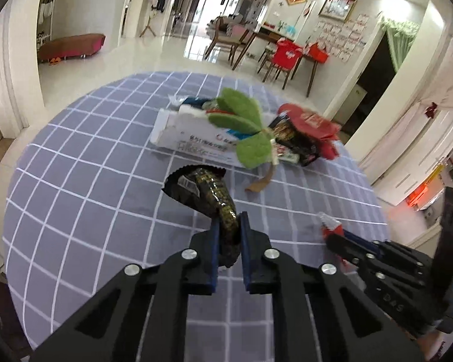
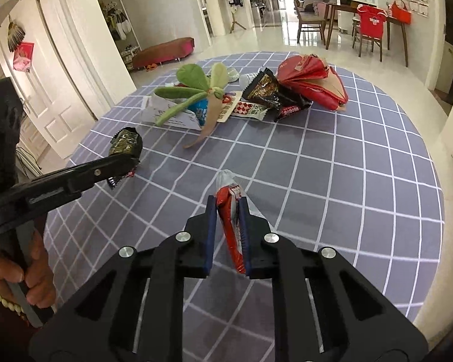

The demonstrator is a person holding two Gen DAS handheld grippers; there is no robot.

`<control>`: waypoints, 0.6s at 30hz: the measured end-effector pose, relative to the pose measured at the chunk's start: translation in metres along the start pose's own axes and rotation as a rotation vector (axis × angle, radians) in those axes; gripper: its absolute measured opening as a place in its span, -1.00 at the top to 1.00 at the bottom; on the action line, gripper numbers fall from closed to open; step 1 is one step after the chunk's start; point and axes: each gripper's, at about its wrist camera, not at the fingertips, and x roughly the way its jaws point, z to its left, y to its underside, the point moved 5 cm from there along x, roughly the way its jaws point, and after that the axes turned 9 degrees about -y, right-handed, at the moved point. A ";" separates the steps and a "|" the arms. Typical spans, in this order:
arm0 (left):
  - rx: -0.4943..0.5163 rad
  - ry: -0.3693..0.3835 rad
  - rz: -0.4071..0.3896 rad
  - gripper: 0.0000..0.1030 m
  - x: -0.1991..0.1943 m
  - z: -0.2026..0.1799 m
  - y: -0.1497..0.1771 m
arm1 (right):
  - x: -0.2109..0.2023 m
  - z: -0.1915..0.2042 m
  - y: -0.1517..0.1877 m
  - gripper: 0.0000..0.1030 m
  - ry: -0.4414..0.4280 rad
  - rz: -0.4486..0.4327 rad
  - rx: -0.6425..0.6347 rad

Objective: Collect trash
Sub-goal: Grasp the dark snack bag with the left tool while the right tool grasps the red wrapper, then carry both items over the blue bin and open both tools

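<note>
a: what does the left gripper (image 1: 229, 221) hold?

b: it is clenched on a dark wrapper with gold print (image 1: 210, 194). the wrapper sticks out from between the blue pads toward 11 o'clock and curls open at its far end. in the right wrist view the same wrapper (image 2: 125, 144) is seen at 9 o'clock, raised above the cloth in the left gripper (image 2: 122, 161).

a: and the right one?

b: the right gripper (image 2: 228, 208) is closed on a red and white wrapper (image 2: 234, 226), which stands on its edge between the two pads, with a clear crimped end pointing to 12 o'clock. from the left wrist view this gripper (image 1: 332, 229) is at 4 o'clock, with the red wrapper (image 1: 330, 226) at its tip; that part is a little blurred.

a: where is the other trash?

b: it lies in a pile on the far side of the round table with the grey checked cloth (image 2: 347, 166), at 12 o'clock from both cameras. there is a torn white paper box (image 1: 193, 132), a green felt leaf piece (image 2: 193, 90) resting on it, a black snack packet (image 2: 271, 93), a small checked red and white wrapper (image 2: 250, 110) and a red folded paper thing (image 2: 314, 78) at 1 o'clock. the items touch or overlap each other.

a: whose hand is at 8 o'clock?

b: the person's left hand (image 2: 30, 280), on the handle, with a bead bracelet (image 2: 3, 298).
</note>
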 end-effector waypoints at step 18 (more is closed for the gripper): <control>0.275 0.207 -0.073 0.78 -0.057 -0.177 0.046 | -0.171 -0.072 0.053 0.72 0.070 -0.292 0.183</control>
